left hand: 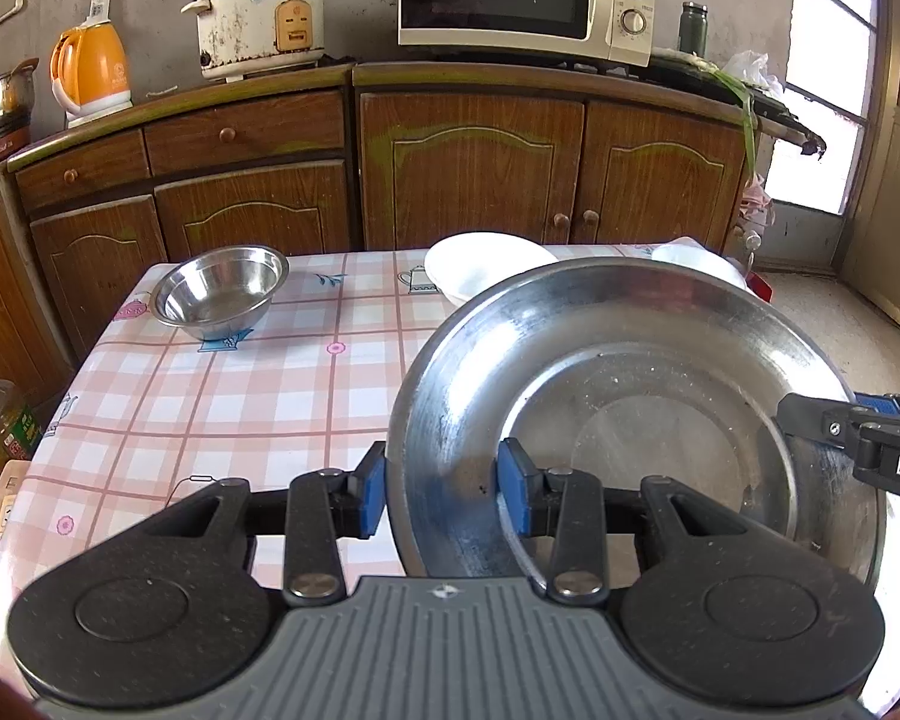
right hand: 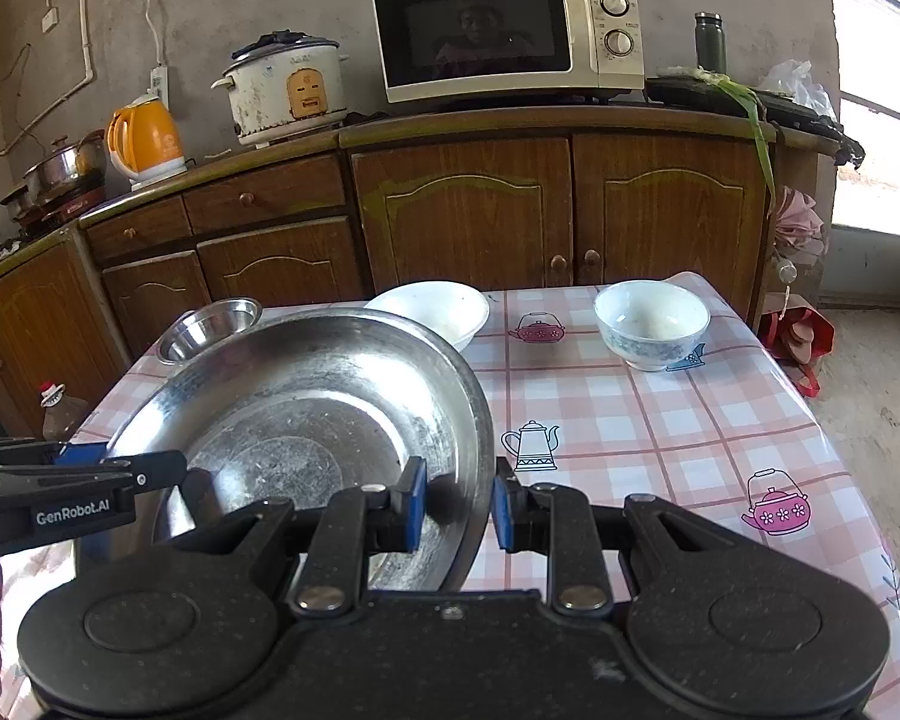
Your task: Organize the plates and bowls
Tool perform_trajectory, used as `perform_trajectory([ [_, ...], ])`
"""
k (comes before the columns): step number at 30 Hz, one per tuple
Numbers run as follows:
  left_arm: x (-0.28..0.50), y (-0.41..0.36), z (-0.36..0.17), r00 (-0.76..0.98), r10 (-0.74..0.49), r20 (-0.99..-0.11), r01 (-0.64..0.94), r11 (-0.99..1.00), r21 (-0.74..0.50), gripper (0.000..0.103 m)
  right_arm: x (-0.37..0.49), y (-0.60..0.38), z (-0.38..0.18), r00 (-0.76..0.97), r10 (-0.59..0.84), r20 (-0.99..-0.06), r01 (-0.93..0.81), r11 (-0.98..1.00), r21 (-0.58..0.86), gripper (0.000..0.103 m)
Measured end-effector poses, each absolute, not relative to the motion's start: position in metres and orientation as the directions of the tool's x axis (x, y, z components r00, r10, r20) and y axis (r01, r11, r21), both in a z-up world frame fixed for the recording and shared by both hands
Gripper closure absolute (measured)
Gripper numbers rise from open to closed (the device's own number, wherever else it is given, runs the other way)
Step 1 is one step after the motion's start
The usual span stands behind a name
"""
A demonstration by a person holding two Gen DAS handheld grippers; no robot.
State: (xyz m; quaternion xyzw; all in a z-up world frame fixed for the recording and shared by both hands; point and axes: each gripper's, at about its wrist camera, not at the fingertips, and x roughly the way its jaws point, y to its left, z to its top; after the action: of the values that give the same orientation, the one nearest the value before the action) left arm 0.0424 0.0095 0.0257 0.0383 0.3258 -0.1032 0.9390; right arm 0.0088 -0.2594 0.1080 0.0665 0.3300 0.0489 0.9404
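Left wrist view showed the left gripper nearly closed, its blue pads clamped on the left rim of a big steel basin, one pad outside the wall and one inside. At the right edge of this view the right gripper reached in and held the opposite rim. The basin was tilted, carried between both grippers above the near part of the table. Beyond it, a small steel bowl stood near the far left corner of the table. A white bowl stood at the far edge, partly hidden behind the basin rim.

In the right wrist view the right gripper was also nearly closed on the right rim of the basin, and the left gripper gripped the rim on the other side. The steel bowl and the white bowl stood just behind the basin at the far edge. A blue-patterned bowl stood alone near the far right corner, well apart from the basin. Behind the table were wooden cabinets with a microwave on top.
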Motion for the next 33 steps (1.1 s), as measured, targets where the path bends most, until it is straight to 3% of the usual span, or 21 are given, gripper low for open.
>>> perform_trajectory([
  [33,0.023,-0.001,-0.012,0.685,-0.211,-0.698,0.291,0.957,-0.003,0.065,-0.020,-0.273,0.072,0.709,0.113,-0.696,-0.007,0.988,0.153,0.074],
])
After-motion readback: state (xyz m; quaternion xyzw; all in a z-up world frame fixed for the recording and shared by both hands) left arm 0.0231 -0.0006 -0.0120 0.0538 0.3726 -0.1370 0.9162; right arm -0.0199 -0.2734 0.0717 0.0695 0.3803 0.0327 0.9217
